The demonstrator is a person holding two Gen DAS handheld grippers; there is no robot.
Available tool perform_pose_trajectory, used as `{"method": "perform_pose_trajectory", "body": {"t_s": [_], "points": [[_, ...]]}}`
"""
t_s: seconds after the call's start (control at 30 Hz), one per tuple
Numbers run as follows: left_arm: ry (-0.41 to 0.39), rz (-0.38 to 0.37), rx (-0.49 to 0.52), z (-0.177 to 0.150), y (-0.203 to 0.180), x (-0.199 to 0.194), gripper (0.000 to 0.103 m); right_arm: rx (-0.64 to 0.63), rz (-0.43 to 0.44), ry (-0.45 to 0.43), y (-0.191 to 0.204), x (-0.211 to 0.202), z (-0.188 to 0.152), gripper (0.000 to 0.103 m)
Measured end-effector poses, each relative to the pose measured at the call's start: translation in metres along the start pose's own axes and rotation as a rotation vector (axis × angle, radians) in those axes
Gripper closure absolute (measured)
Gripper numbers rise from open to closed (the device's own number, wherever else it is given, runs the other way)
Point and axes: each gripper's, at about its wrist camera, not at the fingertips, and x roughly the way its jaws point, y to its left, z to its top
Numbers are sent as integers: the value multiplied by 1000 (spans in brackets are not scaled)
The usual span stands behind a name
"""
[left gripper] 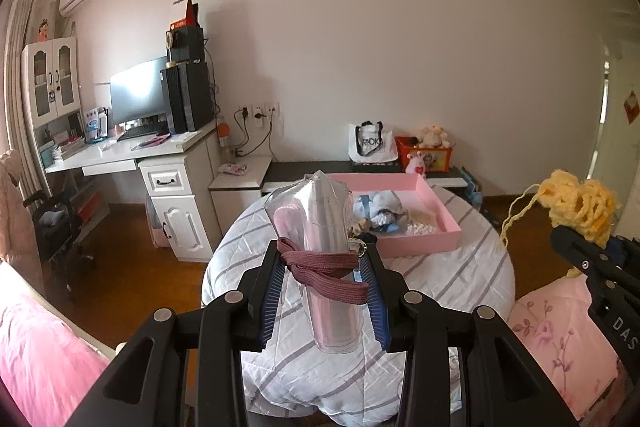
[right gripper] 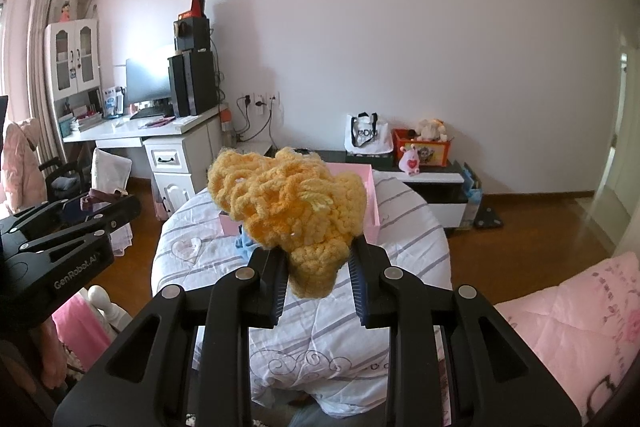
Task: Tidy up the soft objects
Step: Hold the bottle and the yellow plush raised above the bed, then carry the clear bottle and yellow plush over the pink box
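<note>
A big round table wears a soft white quilt with gray stripes. On it sits a flat pink tray with straight walls, and small soft things lie inside, some blue, some cream. The right gripper squeezes a fuzzy yellow yarn piece, bumpy and full of loops, held up in front of the tray. The left gripper pinches a clear plastic pouch, smooth and shiny, with a flat reddish-brown strap wrapped around it, above the table's near side.
</note>
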Motion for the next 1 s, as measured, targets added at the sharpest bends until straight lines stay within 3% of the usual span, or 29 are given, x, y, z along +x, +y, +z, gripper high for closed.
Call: {"method": "perform_pose_trajectory", "body": {"t_s": [0.47, 1.0], "points": [[94, -6, 5, 6, 5, 55, 68, 16, 10, 103, -5, 49, -6, 78], [239, -16, 21, 34, 2, 173, 68, 55, 12, 252, -21, 144, -10, 78]]}}
